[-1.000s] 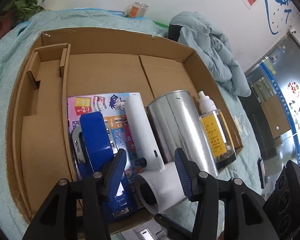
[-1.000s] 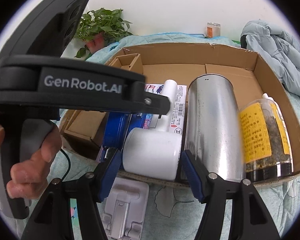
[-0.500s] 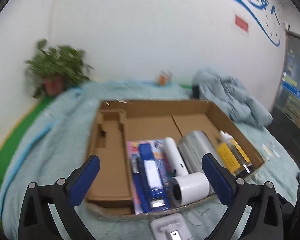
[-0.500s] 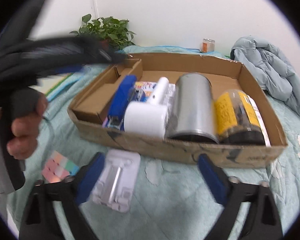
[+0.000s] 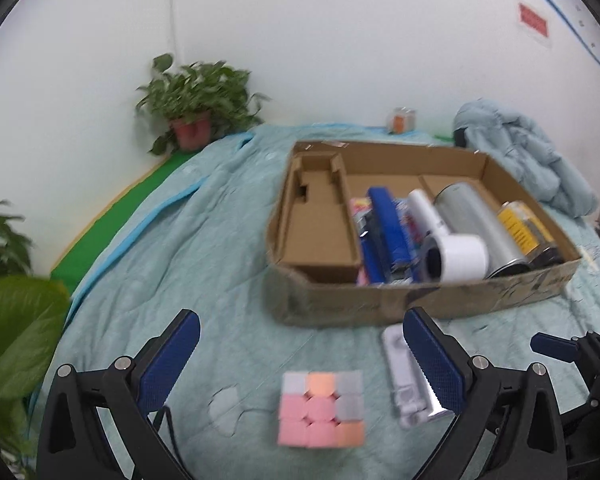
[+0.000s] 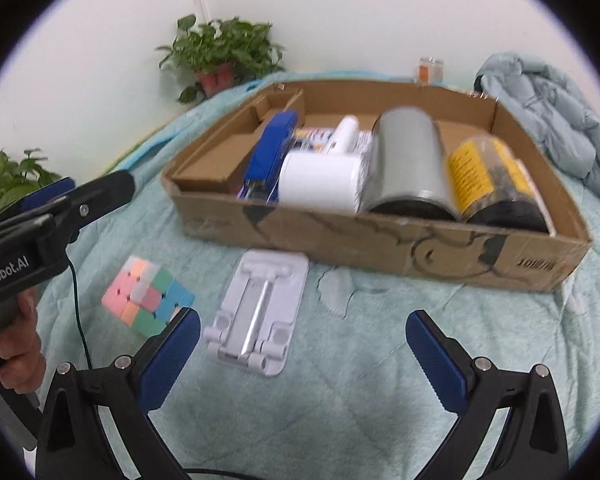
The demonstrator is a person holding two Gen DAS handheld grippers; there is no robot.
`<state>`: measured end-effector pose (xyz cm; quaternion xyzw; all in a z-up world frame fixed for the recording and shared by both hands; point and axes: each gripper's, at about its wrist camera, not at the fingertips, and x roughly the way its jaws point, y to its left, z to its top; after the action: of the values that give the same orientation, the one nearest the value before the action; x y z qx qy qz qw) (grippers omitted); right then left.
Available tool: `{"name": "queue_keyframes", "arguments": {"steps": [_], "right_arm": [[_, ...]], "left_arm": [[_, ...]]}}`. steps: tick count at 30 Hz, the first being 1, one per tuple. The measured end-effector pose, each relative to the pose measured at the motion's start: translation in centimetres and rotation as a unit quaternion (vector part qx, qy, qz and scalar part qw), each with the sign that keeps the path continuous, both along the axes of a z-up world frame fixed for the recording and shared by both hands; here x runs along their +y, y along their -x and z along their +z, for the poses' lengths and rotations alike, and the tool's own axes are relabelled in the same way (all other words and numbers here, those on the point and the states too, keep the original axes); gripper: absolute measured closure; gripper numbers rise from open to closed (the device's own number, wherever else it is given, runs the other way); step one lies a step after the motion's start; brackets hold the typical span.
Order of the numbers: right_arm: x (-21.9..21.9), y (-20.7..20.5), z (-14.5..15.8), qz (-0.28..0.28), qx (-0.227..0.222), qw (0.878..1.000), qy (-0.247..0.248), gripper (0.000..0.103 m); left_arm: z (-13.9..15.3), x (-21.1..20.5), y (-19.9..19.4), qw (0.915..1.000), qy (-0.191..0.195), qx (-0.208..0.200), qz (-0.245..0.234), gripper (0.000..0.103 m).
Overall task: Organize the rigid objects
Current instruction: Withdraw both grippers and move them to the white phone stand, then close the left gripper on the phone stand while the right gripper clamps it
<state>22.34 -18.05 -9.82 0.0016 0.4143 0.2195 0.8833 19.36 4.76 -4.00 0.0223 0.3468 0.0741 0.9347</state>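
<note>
Soft, even indoor light is filling both views, casting only faint shadows. Motion blur is smearing the cardboard box (image 5: 420, 304) and cube (image 5: 321, 410); fisheye distortion is bending the dark-vignetted edges.

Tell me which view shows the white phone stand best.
The right wrist view: the white phone stand lies whole and unobstructed on the blanket before the cardboard box. In the left wrist view, the stand is blurred and partly hidden behind the left gripper.

A teal quilted bed (image 6: 380, 380) is seen ahead of the claws, bearing a cardboard box (image 6: 380, 240), white folding stand (image 6: 260, 312) and puzzle cube (image 5: 320, 408).
</note>
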Motion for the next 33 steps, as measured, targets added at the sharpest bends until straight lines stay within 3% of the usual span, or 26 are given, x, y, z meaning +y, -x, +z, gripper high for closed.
{"name": "queue_keyframes", "arguments": {"steps": [5, 9, 12, 15, 17, 22, 28, 30, 33], "right_arm": [[2.5, -1.1, -3.0, 0.023, 0.070, 0.997, 0.002, 0.001], [4.8, -1.7, -4.2, 0.032, 0.066, 0.997, 0.025, 0.002], [5.7, -1.5, -4.7, 0.038, 0.060, 0.997, 0.035, 0.019], [6.1, -0.9, -4.8, 0.047, 0.037, 0.997, 0.038, 0.032], [5.8, -0.6, -4.7, 0.048, 0.034, 0.998, 0.039, 0.033], [2.8, 0.4, -4.6, 0.052, 0.062, 0.996, -0.029, 0.034], [-3.1, 2.4, -5.3, 0.030, 0.158, 0.973, -0.164, 0.034], [-4.3, 3.2, -5.5, 0.021, 0.172, 0.968, -0.182, 0.034], [-5.2, 4.3, -5.6, 0.014, 0.184, 0.964, -0.191, 0.034]], "left_arm": [[-1.3, 2.3, 2.1, 0.9991, 0.024, 0.018, 0.029, 0.001], [-1.7, 2.9, 2.8, 0.9986, 0.031, 0.026, 0.035, 0.001], [-1.7, 2.9, 2.9, 0.9981, 0.042, 0.033, 0.030, 0.001], [-1.6, 2.6, 2.5, 0.9947, 0.086, 0.057, 0.003, 0.001], [-1.7, 2.3, 2.6, 0.9913, 0.115, 0.065, -0.010, 0.001], [-2.0, 0.2, 2.3, 0.9856, 0.129, 0.090, -0.063, 0.001], [-3.5, -3.0, 2.7, 0.9513, 0.231, 0.147, -0.143, 0.002], [-4.6, -4.4, 2.4, 0.9337, 0.263, 0.176, -0.167, 0.004], [-6.8, -5.8, 1.7, 0.9144, 0.297, 0.214, -0.173, 0.012]]}}
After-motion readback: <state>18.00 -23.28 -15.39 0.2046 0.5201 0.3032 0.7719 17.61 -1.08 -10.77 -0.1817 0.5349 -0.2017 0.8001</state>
